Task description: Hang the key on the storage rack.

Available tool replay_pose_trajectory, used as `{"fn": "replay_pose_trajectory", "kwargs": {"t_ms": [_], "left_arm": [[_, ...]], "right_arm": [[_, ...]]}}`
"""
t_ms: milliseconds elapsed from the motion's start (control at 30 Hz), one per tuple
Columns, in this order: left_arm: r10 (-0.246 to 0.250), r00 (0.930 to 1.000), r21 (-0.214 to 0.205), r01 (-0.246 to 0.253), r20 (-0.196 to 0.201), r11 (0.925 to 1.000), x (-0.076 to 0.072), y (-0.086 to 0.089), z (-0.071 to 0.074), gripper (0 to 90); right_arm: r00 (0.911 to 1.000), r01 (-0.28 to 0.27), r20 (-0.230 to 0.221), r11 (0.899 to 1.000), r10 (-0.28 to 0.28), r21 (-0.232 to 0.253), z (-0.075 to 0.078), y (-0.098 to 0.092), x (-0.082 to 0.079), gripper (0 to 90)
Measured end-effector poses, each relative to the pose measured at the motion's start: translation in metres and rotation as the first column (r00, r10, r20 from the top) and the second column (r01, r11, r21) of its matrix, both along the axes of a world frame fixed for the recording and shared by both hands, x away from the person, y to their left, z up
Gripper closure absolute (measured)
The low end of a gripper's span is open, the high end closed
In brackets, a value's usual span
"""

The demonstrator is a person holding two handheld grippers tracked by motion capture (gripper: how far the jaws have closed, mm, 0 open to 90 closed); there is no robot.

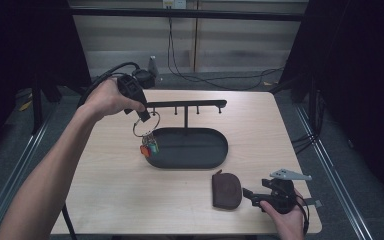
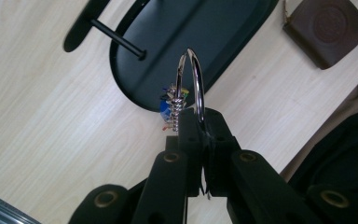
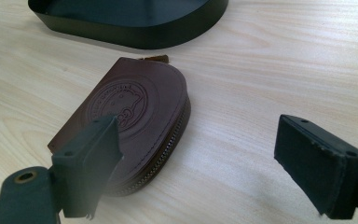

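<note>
— What is being held on the left?

— A silver metal key ring [image 1: 146, 124] is being pinched between the pressed-together jaws of the left gripper [image 1: 144, 118], which is being held up above the pale wooden table [image 1: 115, 190]. In the left gripper view the key ring [image 2: 192, 84] is being gripped edge-on at its lower part, with a beaded metal chain [image 2: 175, 112] hanging beside it.

— And what is hanging from it?

— Small coloured tags, orange and teal [image 1: 149, 147], are being dangled below the ring, just over the left end of the black oval metal tray [image 1: 215, 155]. A black T-shaped hook bar [image 1: 186, 105] is standing from the tray's far side, and the ring is being held just beside the bar's left end.

— How is the right gripper [image 1: 250, 196] being kept?

— It is being held low near the table's near right corner, with its jaws spread wide apart and nothing between them.

— What is lying by it?

— A brown leather zip pouch with an embossed round emblem [image 3: 126, 126] is lying flat on the table, just in front of the left jaw. In the high view the pouch [image 1: 226, 190] is being seen between the tray and the table's near edge.
</note>
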State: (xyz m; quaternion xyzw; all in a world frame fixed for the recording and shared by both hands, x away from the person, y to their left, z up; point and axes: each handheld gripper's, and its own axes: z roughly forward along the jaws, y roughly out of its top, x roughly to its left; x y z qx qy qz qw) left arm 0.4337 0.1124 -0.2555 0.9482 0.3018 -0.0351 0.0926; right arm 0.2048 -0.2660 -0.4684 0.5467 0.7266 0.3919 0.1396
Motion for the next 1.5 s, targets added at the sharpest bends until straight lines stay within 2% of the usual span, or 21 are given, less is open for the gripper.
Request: {"fn": "replay_pose_trajectory", "kwargs": {"t_ms": [267,300,500,633,833,933,1067,1133,1500], "left_arm": [[0.005,1.0000,-0.005,-0.005,-0.002,1.0000,0.014,0.000,-0.004,87.7],[0.008,1.0000,0.011,-0.008,0.001,0.9999,0.017,0.000,-0.005,87.7],[0.014,0.9999,0.027,-0.014,0.002,0.9995,0.021,0.001,-0.007,87.7],[0.023,0.9997,0.050,-0.024,0.010,0.9985,0.024,0.000,-0.014,87.7],[0.021,0.9997,0.051,-0.021,-0.008,0.9985,0.033,-0.002,-0.025,87.7],[0.024,0.9997,0.044,-0.024,-0.002,0.9987,0.034,-0.003,-0.026,87.6],[0.023,0.9997,0.067,-0.023,0.006,0.9975,0.034,-0.004,-0.027,87.6],[0.028,0.9992,0.074,-0.030,0.030,0.9968,0.035,-0.004,-0.029,87.5],[0.033,0.9991,0.082,-0.035,0.027,0.9960,0.039,-0.006,-0.034,87.3]], "right_arm": [[1.0000,-0.004,-0.003,1.000,0.004,-0.001,0.000,0.000,0.000,14.2],[1.0000,-0.004,-0.002,1.000,0.004,-0.001,0.000,0.000,0.000,14.1],[1.0000,-0.005,-0.005,1.000,0.005,0.000,0.000,0.000,0.000,14.2],[1.0000,-0.007,-0.004,1.000,0.007,0.000,0.000,0.000,0.000,14.2],[1.0000,-0.005,-0.007,1.000,0.005,0.002,-0.001,0.000,0.001,14.2],[1.0000,-0.007,-0.006,1.000,0.007,0.002,-0.001,0.000,0.001,14.2],[0.9999,-0.006,-0.008,1.000,0.006,0.001,-0.001,0.001,0.001,14.2],[0.9999,-0.011,-0.006,1.000,0.011,0.000,0.000,0.001,0.000,14.2],[0.9999,-0.014,-0.004,1.000,0.014,-0.008,-0.001,0.001,0.001,14.2]]}}
